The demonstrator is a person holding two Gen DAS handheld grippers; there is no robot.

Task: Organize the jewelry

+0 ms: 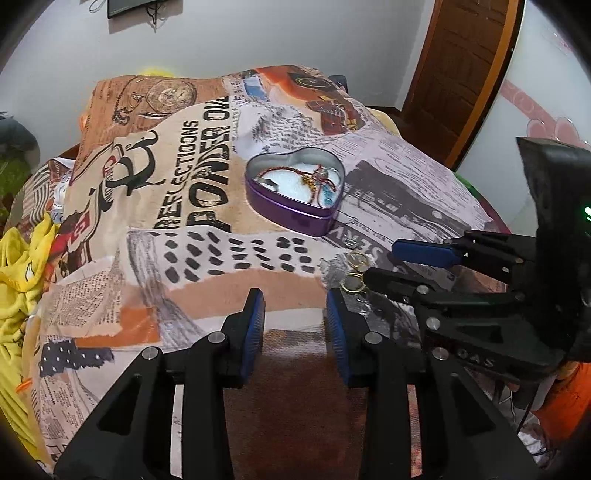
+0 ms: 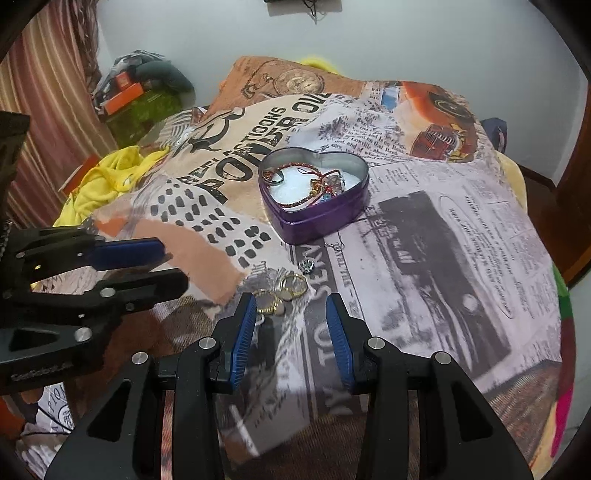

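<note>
A newsprint-patterned cloth (image 2: 424, 229) covers the surface by a white wall (image 2: 221, 33); both grippers part-open, empty.

Printed bedspread (image 2: 424, 229), yellow cloth (image 2: 107, 177)

Both wrist cams tilt down over the printed cloth (image 1: 155, 258) from the near edge, left one left of the right, sharing the purple heart tin (image 2: 314, 218) mid-frame, probably each seeing the other's gripper
</note>
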